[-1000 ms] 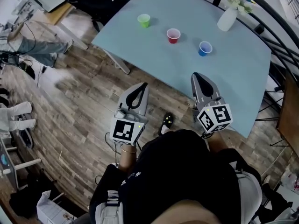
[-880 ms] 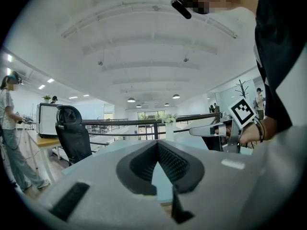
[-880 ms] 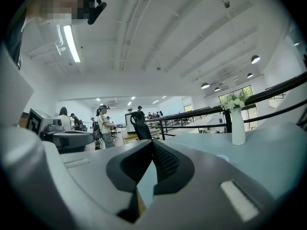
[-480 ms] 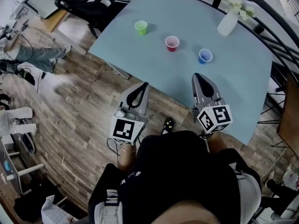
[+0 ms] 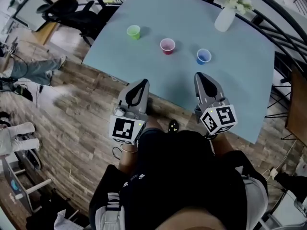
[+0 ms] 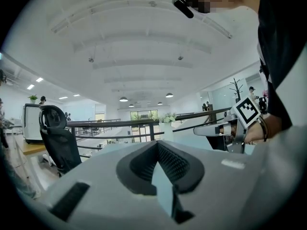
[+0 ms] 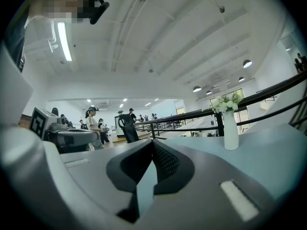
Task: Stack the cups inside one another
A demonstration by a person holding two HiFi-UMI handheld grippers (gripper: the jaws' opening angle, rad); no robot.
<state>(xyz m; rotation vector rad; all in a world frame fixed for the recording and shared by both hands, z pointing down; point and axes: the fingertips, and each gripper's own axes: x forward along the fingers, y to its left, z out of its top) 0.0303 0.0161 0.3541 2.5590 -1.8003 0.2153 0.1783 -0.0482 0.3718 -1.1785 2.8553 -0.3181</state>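
Held level over the near edge of the table (image 5: 240, 87), left gripper (image 5: 142, 82) and right gripper (image 5: 200, 75) alike pinched shut on nothing; well short of every cup. Ahead on the tabletop in a slanting row, upright, mouths up, well apart: green cup (image 5: 133, 31) at far left, red cup (image 5: 167, 46) between, blue cup (image 5: 203, 56) at right. Nearest by far: blue, almost straight ahead of the right gripper; probably calls for opening first, then reaching forward.
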